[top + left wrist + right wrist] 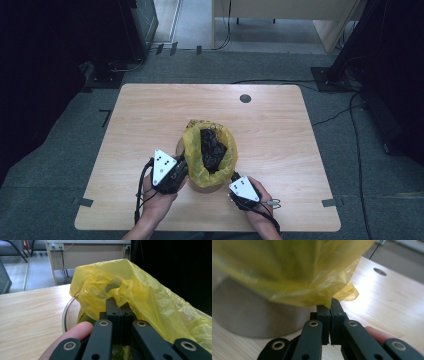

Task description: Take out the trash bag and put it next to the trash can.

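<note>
Nearest the lens, the right gripper (pixel 330 305) has its fingers pinched together on the lower hem of the yellow bag (pixel 294 272), probably to tug the liner down over the metal bin (pixel 249 317). The left gripper (pixel 119 305) is likewise clamped on the bag's rim fold. The bag drapes the bin at the counter's (pixel 150 115) near middle, with dark contents (pixel 212 147) inside; the 2 grips sit on opposite sides.
</note>
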